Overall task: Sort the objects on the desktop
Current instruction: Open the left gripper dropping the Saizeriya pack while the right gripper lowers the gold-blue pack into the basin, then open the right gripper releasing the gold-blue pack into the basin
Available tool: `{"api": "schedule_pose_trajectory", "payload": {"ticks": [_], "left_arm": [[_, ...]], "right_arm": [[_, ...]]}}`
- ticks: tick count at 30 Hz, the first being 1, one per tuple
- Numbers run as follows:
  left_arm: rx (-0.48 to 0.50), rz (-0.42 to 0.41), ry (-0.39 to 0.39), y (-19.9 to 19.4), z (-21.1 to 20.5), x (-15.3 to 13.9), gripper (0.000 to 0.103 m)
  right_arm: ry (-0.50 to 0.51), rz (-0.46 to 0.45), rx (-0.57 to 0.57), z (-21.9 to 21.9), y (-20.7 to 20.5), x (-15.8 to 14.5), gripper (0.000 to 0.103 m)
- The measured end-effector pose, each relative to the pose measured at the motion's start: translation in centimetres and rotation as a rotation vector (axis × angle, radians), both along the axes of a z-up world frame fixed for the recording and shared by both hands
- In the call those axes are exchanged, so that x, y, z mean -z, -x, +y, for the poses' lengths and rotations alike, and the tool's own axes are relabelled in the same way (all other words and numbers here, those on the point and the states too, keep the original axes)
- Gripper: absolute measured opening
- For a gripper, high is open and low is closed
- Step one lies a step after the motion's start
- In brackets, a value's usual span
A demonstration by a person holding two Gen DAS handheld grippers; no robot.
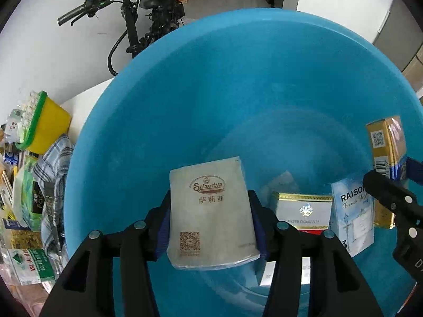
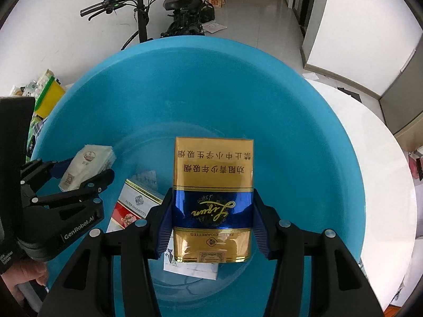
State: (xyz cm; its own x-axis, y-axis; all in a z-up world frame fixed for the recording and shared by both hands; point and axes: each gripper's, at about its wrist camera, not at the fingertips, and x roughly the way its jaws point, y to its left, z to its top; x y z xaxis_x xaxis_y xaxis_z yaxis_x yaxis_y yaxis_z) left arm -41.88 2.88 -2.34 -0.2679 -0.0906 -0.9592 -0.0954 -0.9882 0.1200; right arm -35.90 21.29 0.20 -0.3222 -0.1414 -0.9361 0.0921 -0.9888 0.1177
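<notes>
One blue basin [image 1: 185, 92]: two loose packs inside; left gripper [image 1: 210, 219] bracketing one tissue packet [image 1: 211, 211], right gripper [image 2: 211, 219] clamping one gold cigarette pack [image 2: 212, 185].

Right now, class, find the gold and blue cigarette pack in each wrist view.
Left wrist view: gold and blue cigarette pack at the far right edge.
Right wrist view: pack centre, between the right gripper pads.
Shared landmark: the blue basin.

We read "Saizeriya" on the pale wipe packet [image 1: 211, 211], "FILTER CIGARETTES" on the white-and-red cigarette pack [image 1: 304, 214], "RAISON" on the light blue pack [image 1: 353, 211], "FILTER CIGARETTES" upside down on the gold-and-blue pack [image 2: 212, 200], "GenRobot.AI" on the left gripper [image 2: 82, 174].
</notes>
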Motion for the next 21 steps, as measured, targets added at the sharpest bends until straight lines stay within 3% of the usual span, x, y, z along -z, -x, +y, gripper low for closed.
{"api": "schedule_pose_trajectory", "payload": {"ticks": [8, 12, 21], "left_arm": [[0.009, 0.01, -0.05, 0.0, 0.8, -0.7, 0.085], [0.012, 0.076, 0.02, -0.3, 0.8, -2.2, 0.085], [0.029, 0.119, 0.078, -3.2, 0.0, -5.1, 0.085]], "right_arm": [[0.009, -0.001, 0.006, -0.1, -0.1, -0.1, 0.051], [0.021, -0.002, 0.007, -0.1, 0.6, 0.0, 0.051], [0.033, -0.01, 0.039, -0.9, 3.4, 0.4, 0.051]]}}
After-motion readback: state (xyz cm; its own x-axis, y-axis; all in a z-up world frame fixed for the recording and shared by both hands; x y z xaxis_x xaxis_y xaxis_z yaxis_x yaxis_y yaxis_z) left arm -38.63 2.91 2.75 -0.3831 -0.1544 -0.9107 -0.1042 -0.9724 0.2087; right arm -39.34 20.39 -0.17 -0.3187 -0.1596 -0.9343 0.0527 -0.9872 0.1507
